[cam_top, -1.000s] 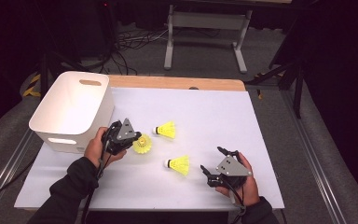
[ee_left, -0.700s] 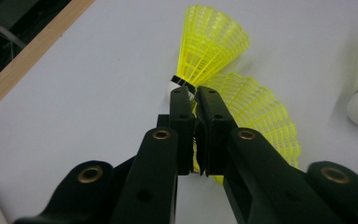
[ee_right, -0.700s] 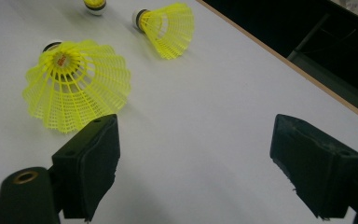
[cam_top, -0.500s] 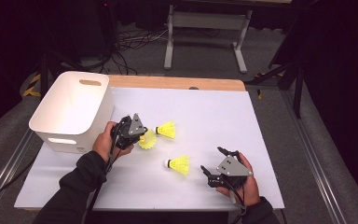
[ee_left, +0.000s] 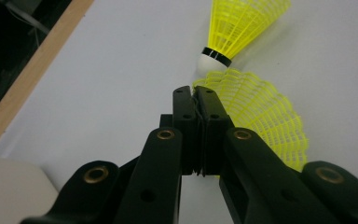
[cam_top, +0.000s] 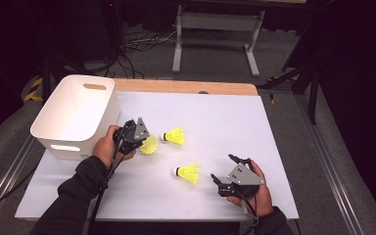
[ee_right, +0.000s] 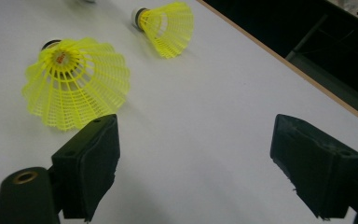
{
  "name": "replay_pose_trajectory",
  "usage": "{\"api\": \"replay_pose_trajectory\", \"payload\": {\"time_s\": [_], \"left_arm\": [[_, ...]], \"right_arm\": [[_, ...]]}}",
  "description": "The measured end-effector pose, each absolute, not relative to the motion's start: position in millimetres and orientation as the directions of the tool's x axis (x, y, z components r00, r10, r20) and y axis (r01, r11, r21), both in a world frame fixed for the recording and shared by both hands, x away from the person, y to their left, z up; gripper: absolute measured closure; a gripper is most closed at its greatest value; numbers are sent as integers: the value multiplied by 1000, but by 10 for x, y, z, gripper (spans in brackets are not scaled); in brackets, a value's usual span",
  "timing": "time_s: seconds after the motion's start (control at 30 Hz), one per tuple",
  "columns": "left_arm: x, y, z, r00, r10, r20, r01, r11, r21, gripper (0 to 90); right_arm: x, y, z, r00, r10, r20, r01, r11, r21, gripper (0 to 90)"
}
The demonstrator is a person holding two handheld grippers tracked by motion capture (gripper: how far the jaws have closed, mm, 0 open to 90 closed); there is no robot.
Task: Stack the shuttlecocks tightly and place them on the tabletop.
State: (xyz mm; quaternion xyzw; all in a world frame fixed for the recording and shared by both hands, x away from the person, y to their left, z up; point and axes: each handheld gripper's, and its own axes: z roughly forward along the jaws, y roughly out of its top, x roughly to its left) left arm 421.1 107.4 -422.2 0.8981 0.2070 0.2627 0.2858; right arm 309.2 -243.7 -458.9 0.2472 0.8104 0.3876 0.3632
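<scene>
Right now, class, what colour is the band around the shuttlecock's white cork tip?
Black, clearest in the left gripper view on the shuttlecock.

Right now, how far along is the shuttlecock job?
Done: nothing that I can see in the white bin; the part of its inside that shows is bare.
In hand: the left gripper is shut on the skirt edge of one yellow shuttlecock beside the bin.
Left: two more shuttlecocks lie on the table, one at the middle and one near the open right gripper, which holds nothing.
</scene>
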Motion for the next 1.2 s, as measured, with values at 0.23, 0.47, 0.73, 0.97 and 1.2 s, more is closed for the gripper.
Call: {"api": "replay_pose_trajectory", "payload": {"time_s": [0.23, 0.47, 0.73, 0.97, 1.2], "left_arm": [[4257, 926, -4238, 791, 493, 363, 210, -775, 596, 839], [4393, 730, -4287, 815, 480, 324, 222, -775, 591, 832], [4469, 609, -4353, 825, 475, 306, 236, -781, 578, 839], [4519, 541, -4376, 817, 487, 309, 254, -784, 566, 841], [4557, 542, -4351, 814, 498, 300, 260, -774, 578, 820]], "right_arm": [[3086, -2449, -4574, -601, 692, -400, 114, 570, 814, 167], [3088, -2435, -4591, -612, 679, -406, 115, 584, 804, 162], [3095, -2441, -4597, -616, 677, -402, 121, 586, 801, 160], [3092, -2432, -4600, -621, 672, -402, 121, 589, 799, 159], [3095, -2434, -4602, -622, 670, -405, 124, 595, 794, 160]]}}
